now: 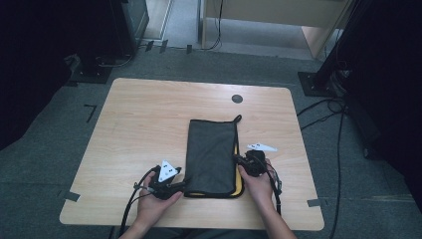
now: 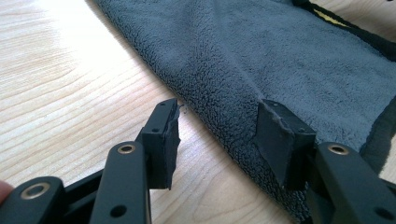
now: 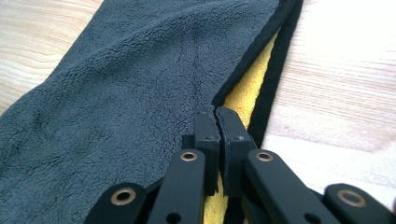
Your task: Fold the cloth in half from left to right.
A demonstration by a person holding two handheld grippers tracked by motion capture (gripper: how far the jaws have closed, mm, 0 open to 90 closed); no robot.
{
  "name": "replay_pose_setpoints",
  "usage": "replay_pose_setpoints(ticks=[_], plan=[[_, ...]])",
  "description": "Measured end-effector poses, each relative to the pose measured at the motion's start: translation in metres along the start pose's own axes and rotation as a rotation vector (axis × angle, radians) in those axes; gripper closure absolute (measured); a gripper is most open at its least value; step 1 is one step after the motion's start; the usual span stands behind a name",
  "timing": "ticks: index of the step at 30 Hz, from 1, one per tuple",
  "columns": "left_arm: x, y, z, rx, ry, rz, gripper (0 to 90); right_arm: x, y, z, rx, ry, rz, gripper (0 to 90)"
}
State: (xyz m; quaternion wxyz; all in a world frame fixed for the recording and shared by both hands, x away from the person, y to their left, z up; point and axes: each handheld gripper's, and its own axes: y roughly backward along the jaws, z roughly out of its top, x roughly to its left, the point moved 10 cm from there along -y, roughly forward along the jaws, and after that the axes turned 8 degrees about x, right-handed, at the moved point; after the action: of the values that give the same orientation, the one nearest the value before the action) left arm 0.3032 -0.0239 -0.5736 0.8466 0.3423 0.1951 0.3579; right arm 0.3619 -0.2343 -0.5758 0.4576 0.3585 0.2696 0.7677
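A folded dark grey fleece towel (image 1: pixel 211 154) with black hemming and a yellow underside (image 3: pixel 247 88) lies lengthwise on the wooden table (image 1: pixel 149 109). My left gripper (image 1: pixel 181 185) is at the towel's near left corner. In the left gripper view the gripper (image 2: pixel 217 126) stands open astride the towel's (image 2: pixel 280 56) edge, one jaw over bare wood and the other over the fleece. My right gripper (image 1: pixel 238 160) is at the towel's right edge. In the right gripper view the gripper (image 3: pixel 217 114) is shut, pinching the black hem of the towel's (image 3: pixel 116 93) top layer above the yellow layer.
A small black round cap (image 1: pixel 237 98) sits in the tabletop beyond the towel. The table's front edge runs just behind both hands. Cables (image 1: pixel 323 112) and dark stands lie on the floor around the table.
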Motion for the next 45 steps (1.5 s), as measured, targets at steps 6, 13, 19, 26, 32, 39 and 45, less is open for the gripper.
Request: replay_pose_setpoints(ticks=[6, 13, 19, 26, 32, 39, 45], plan=[[-0.001, 0.000, 0.000, 0.003, -0.008, 0.000, 49.2, -0.009, 0.013, 0.000, 0.017, -0.025, -0.020, 87.7], [-0.001, -0.001, -0.001, 0.006, -0.012, 0.001, 48.9, -0.018, 0.006, -0.005, 0.029, 0.001, -0.077, 72.8], [-0.002, -0.001, 0.000, 0.004, -0.013, -0.002, 48.7, -0.016, 0.029, -0.006, -0.008, -0.004, -0.080, 70.2], [-0.002, -0.001, -0.001, 0.006, -0.016, 0.004, 48.7, 0.012, 0.053, -0.038, 0.015, 0.026, 0.001, 72.9], [-0.003, -0.001, -0.001, 0.004, -0.023, 0.006, 48.6, 0.029, 0.055, -0.066, 0.064, 0.054, 0.027, 71.2], [-0.003, -0.001, -0.001, 0.002, -0.024, 0.003, 48.3, 0.031, 0.048, -0.076, 0.079, 0.027, 0.081, 71.6], [-0.003, -0.001, -0.001, 0.001, -0.023, 0.001, 48.1, 0.035, 0.048, -0.079, 0.094, 0.048, 0.082, 88.4]])
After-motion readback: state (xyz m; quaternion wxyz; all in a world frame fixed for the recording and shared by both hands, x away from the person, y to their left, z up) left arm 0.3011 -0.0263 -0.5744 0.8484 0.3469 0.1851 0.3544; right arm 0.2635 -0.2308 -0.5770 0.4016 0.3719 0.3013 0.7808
